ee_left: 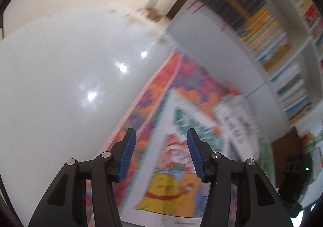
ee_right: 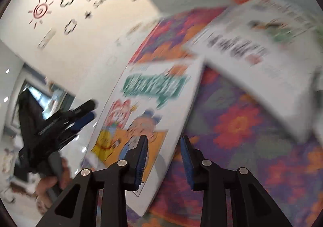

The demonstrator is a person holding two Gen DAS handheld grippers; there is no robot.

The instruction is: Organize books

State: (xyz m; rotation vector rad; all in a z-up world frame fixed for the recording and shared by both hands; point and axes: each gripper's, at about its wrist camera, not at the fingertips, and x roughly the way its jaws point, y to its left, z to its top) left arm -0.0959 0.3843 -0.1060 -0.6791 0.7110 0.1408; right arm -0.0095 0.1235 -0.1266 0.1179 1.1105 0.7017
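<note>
A thin picture book [ee_left: 169,186] with a white cover, a green title and a yellow and orange drawing lies on a flowered mat [ee_left: 141,109]. My left gripper [ee_left: 161,133] hovers over it, open, with nothing pinched between its blue pads. In the right wrist view the same book [ee_right: 145,93] lies slanted, and its right edge runs between the fingers of my right gripper [ee_right: 163,138], which is open with a gap at both pads. A second white book [ee_right: 262,61] lies further back on the mat [ee_right: 242,126]. A hand holds the left gripper [ee_right: 92,110] at the left.
A white bookcase [ee_left: 262,31] packed with colourful books rises at the right of the left wrist view. Glossy white floor [ee_left: 60,75] spreads left of the mat. The second book [ee_left: 236,121] overlaps the mat's right part. A wall with drawn sun and clouds [ee_right: 70,4] stands behind.
</note>
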